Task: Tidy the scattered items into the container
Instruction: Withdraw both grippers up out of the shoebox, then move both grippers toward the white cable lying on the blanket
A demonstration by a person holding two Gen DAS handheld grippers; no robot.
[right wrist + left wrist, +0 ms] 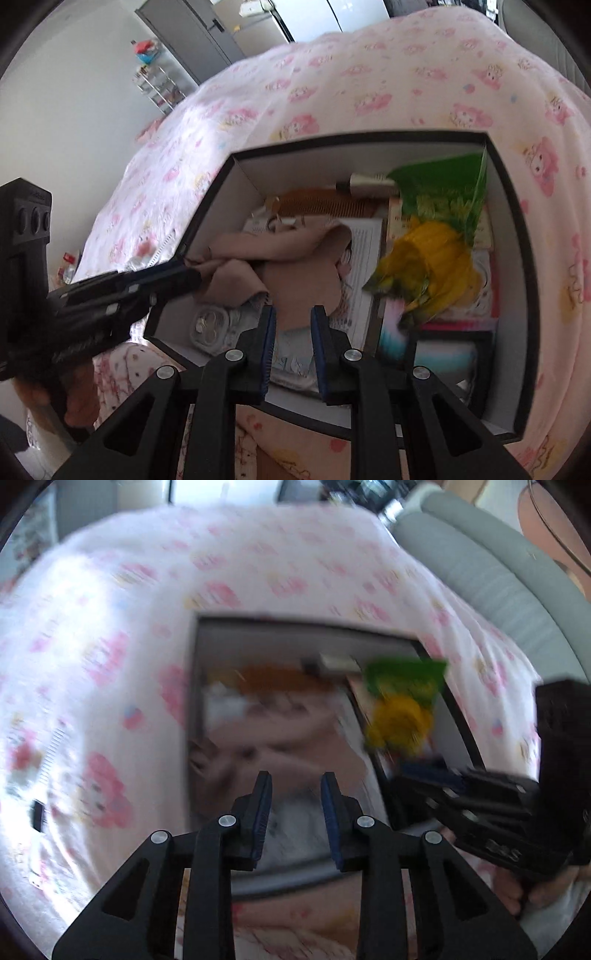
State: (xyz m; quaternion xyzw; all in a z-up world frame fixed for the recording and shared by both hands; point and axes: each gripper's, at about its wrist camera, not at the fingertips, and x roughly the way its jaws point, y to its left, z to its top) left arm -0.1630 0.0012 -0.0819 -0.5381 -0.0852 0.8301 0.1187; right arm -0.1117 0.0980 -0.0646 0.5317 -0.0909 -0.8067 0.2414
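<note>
Judged as the tail of a drop: green-and-yellow snack bag (432,243) lying loose in the right half of the box (236,170), atop books, touching neither tool. Best done by lifting both tools straight up and clear of the rim, avoiding a snag on the beige cloth.

Right gripper (293,347) at lower centre of the right view, released, 2 blue pads apart with nothing between, hovering over the box's near edge. Left gripper (296,816) at lower centre of the left view, likewise parted and empty; seen from the right view at middle left, tips right at the beige cloth (273,269) by the box's left wall, contact not certain.

Box: rigid, rectangular, black rim, pale inner walls, resting on a soft pink cartoon-print bedsheet (369,74). Snack bag: glossy crinkled film, blurred. Cloth: limp, folded, matte. Wooden comb (325,205) at upper centre of the box, fine-toothed, stiff. Open book (364,258) beneath, flat printed pages. Left view heavily blurred; small dark item (38,814) at lower left on the sheet, identity unclear, possibly left to collect.
</note>
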